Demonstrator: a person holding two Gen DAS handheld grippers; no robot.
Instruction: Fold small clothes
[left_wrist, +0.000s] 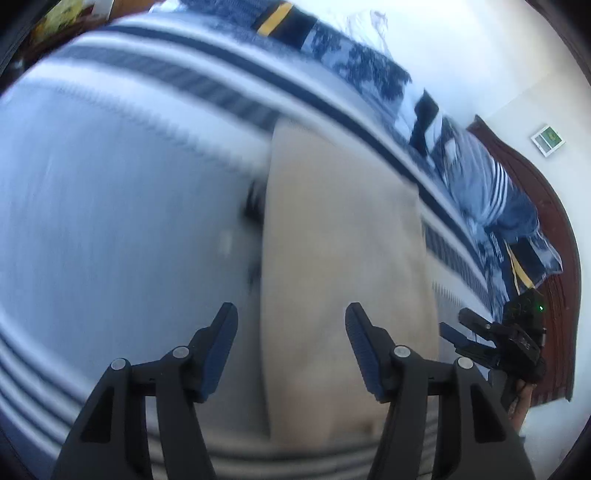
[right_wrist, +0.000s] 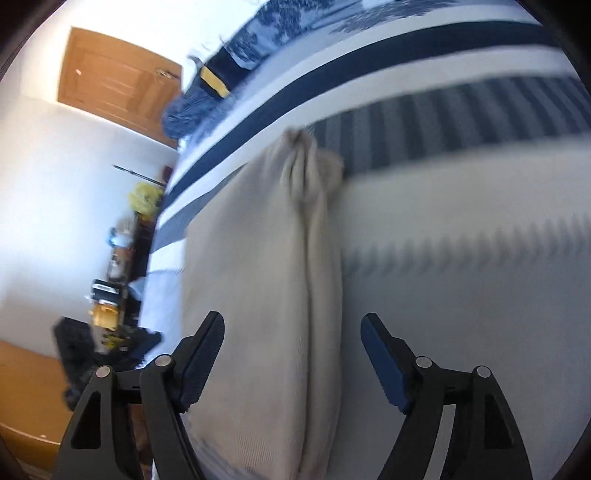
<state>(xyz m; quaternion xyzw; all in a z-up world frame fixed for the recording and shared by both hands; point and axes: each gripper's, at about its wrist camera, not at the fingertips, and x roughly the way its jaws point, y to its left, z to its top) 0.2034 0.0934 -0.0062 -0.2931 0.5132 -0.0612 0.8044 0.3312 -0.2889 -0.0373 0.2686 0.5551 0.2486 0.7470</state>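
Observation:
A beige cloth (left_wrist: 340, 266) lies flat on the striped bed cover (left_wrist: 129, 221), folded into a long strip. My left gripper (left_wrist: 291, 321) is open and empty, hovering just above the cloth's near end. My right gripper (right_wrist: 291, 332) is open and empty above the same beige cloth (right_wrist: 255, 295), whose far end is bunched into a knot-like tuft (right_wrist: 310, 162). The right gripper also shows at the right edge of the left wrist view (left_wrist: 452, 338), beside the cloth. Both views are motion-blurred.
Blue patterned bedding and pillows (left_wrist: 491, 192) lie along the far side of the bed by a dark red headboard (left_wrist: 554, 221). A wooden door (right_wrist: 114, 85) and a cluttered shelf (right_wrist: 114, 288) stand by the white wall, beyond the bed's left edge.

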